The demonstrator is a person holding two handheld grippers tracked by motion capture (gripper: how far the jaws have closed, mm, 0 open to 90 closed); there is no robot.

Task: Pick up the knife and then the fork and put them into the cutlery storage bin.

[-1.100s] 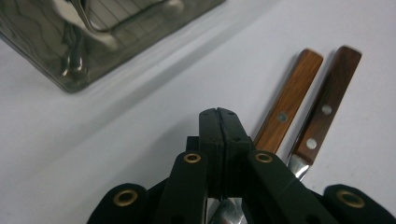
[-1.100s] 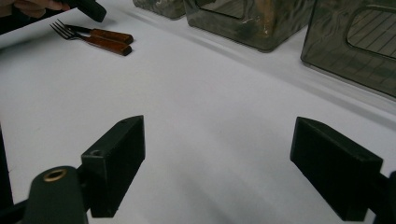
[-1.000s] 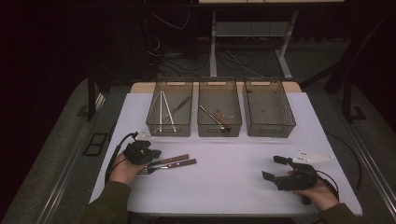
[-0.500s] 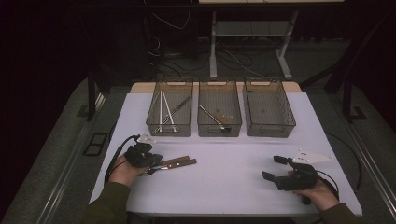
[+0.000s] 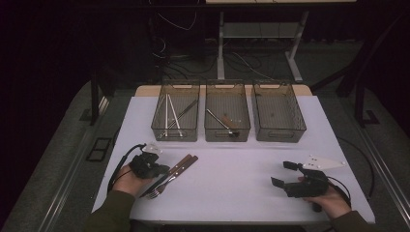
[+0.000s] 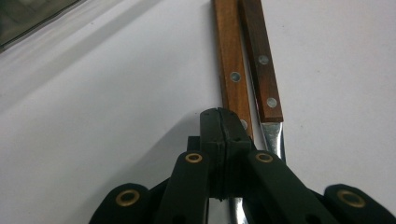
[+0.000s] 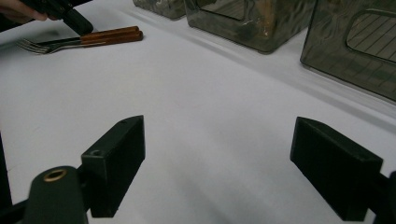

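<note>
no text, label, brand, number or sign can be read anywhere here. the white table (image 5: pixel 241 188) carries no print. the three clear bins (image 5: pixel 227 117) standing on it at its far edge show bare walls, with nothing written on them that can be made out. the two wooden handles (image 6: pixel 247 70) lying on the table bear plain metal rivets and no maker's mark, and the fork (image 7: pixel 42 45) beside them is too small and dim for any stamp to be seen. the black jaws of both grippers are unmarked.
</note>
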